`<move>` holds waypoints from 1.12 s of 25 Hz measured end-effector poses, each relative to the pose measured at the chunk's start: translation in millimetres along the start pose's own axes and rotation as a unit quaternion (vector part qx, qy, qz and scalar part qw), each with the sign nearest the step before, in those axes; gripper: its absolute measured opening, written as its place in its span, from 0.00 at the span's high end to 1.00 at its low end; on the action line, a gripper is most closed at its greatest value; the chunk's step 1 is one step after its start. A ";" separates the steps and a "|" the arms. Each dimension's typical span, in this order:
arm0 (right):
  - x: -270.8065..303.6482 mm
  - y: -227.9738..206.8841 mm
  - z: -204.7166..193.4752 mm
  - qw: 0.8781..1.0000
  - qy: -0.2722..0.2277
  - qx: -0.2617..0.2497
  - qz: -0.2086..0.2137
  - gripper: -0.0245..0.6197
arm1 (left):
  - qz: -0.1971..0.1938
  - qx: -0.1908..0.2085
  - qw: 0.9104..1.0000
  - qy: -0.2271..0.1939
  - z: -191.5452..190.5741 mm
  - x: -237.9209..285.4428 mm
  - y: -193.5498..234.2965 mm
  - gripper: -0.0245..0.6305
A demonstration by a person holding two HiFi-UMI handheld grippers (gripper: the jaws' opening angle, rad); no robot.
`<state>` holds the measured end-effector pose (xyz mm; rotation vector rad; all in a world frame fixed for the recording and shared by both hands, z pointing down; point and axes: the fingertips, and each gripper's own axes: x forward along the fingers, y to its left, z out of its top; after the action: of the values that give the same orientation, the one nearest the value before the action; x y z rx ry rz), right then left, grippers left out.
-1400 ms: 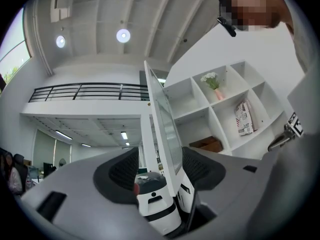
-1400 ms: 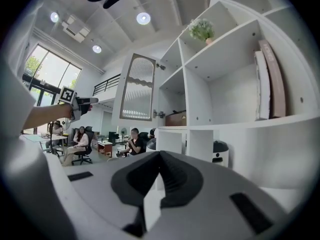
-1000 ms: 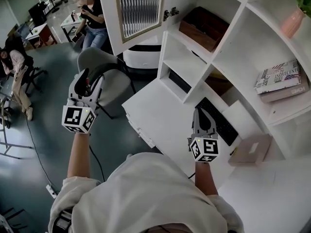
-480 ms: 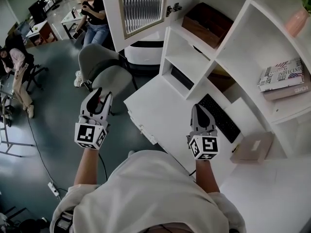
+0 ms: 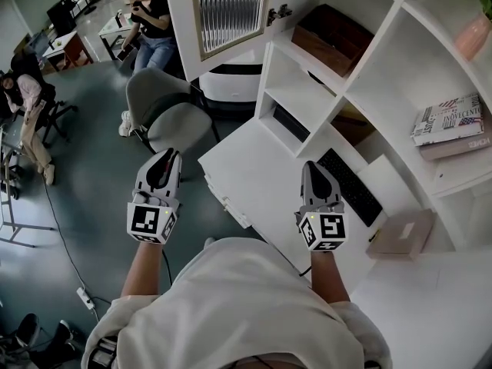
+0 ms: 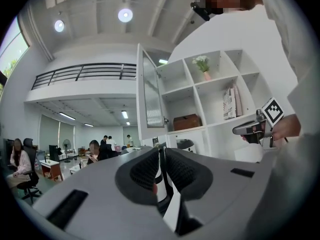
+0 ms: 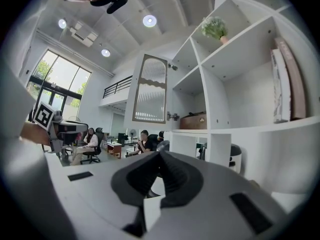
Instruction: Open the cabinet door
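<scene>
The cabinet door, white-framed with ribbed glass, stands swung open at the top of the head view, its hinge bare beside it. The door also shows in the left gripper view and the right gripper view. My left gripper hangs level over the floor, well below and in front of the door. Its jaws are closing, with only a narrow slit left and nothing between them. My right gripper is over the white desk, shut and empty.
A grey office chair stands just beyond the left gripper. The white desk carries a dark keyboard and a cardboard box. The shelf unit holds a brown box and books. People sit at the far left.
The left gripper dropped lower and came nearer the desk, and its jaws went from wide open to almost closed. The right gripper has hardly moved.
</scene>
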<state>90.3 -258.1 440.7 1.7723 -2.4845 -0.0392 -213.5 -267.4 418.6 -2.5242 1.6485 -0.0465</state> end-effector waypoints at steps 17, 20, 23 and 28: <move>13.5 7.6 1.0 1.000 -0.001 -0.008 0.019 0.96 | 0.006 -0.003 1.000 0.009 -10.0 0.8 -2.4 0.96; 14.5 7.3 1.4 1.000 -0.001 -0.008 0.019 0.96 | 0.004 -0.001 1.000 0.009 -9.6 3.3 -3.7 0.96; 15.0 7.5 3.3 1.000 -0.003 -0.010 0.019 0.96 | 0.002 0.000 1.000 0.007 -8.5 4.9 -3.3 0.96; 16.6 7.0 4.9 1.000 -0.005 -0.011 0.019 0.96 | 0.000 0.000 1.000 0.006 -8.2 7.1 -3.4 0.96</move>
<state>77.9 -271.6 437.3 1.7195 -2.5131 -0.0732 -208.4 -273.3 426.8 -2.5286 1.6534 -0.0628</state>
